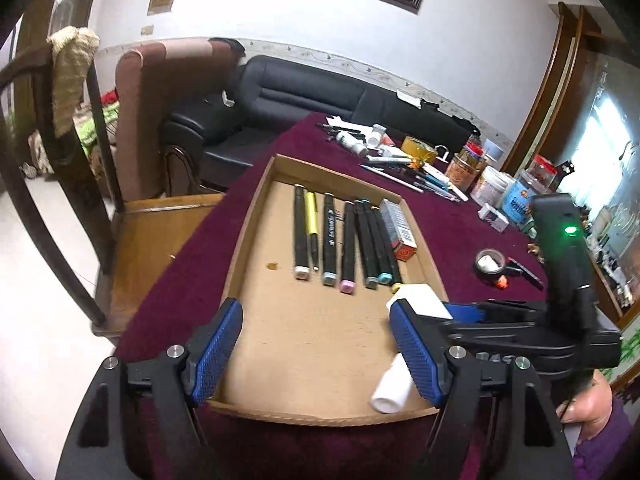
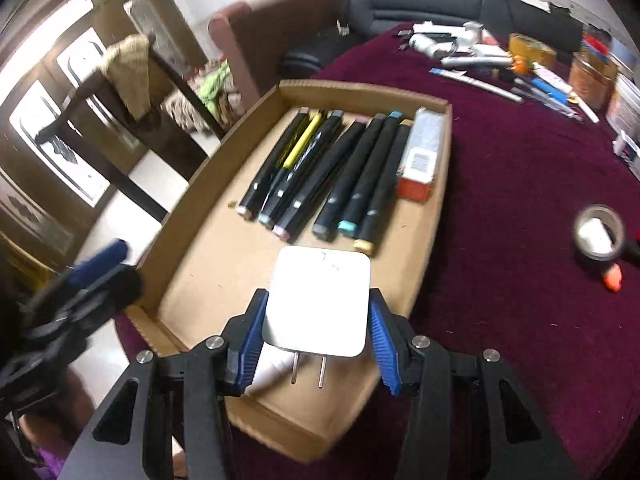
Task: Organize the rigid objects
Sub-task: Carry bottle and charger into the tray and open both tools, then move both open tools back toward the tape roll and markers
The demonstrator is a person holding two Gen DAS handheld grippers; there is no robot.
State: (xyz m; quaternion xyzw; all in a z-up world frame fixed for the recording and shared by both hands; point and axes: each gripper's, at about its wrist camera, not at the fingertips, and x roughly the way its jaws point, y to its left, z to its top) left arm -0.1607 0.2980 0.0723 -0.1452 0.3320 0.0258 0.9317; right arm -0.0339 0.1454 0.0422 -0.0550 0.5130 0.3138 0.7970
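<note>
A shallow cardboard tray lies on the maroon tablecloth. Inside it several black markers and a yellow pen lie side by side, with a small carton at the right end of the row. My right gripper is shut on a white plug charger, prongs toward the camera, low over the tray's near part. A white cylinder lies in the tray beneath it. My left gripper hangs open over the tray's near end, nothing between its fingers.
A tape roll and a small orange piece lie on the cloth right of the tray. Pens, jars and boxes crowd the table's far side. A wooden chair stands left of the table, a black sofa behind it.
</note>
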